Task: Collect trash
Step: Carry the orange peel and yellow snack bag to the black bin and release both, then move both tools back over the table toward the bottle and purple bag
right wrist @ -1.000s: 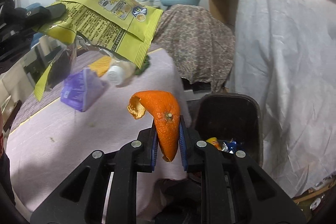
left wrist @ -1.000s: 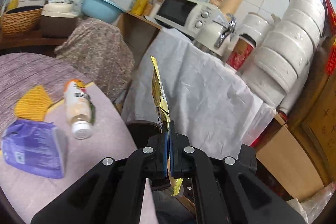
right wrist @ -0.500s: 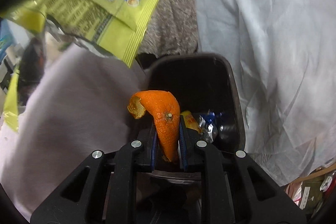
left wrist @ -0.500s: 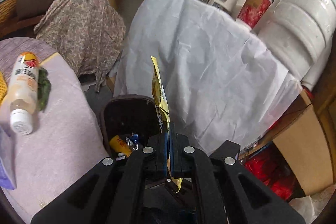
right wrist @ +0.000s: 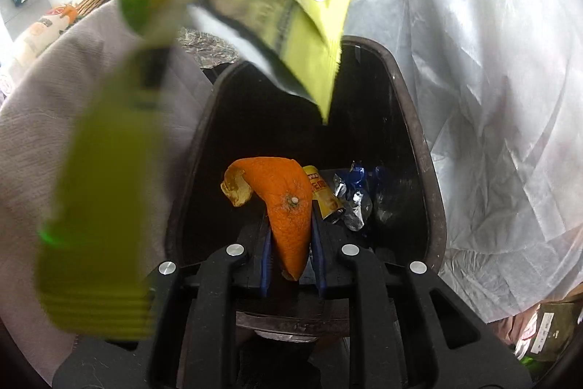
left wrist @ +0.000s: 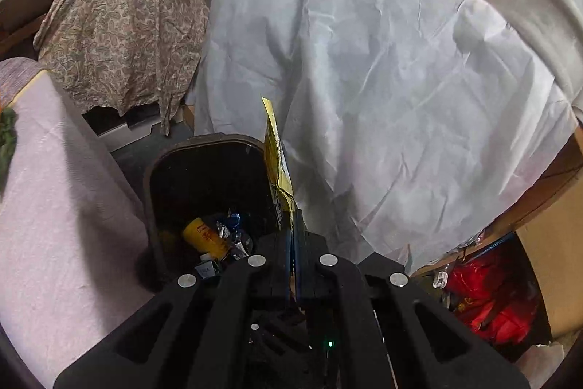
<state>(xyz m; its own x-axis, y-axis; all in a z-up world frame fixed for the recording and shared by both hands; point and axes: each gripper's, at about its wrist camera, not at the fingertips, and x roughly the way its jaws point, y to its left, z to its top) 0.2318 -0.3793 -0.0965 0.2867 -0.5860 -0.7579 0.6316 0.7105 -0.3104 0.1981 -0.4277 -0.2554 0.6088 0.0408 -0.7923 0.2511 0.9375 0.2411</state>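
Below our left tongs (left wrist: 292, 228), clamped on a yellow wrapper (left wrist: 277, 163) seen edge-on, a dark bin (left wrist: 160, 177) stands between the pink-covered worktop (left wrist: 54, 206) and a white sheet (left wrist: 382, 79). Through the right view, our right tongs (right wrist: 290, 243) grip an orange peel (right wrist: 288, 203) over the bin's mouth (right wrist: 430, 177), the wrapper (right wrist: 291, 6) hanging blurred above.

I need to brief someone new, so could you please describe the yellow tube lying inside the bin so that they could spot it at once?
Find the big white sheet draped over the furniture; the dark bin stands open at its foot, beside the table. At the bottom lies the yellow tube with red print, next to crumpled blue and silver foil wrappers; it alone is smooth and cylindrical.
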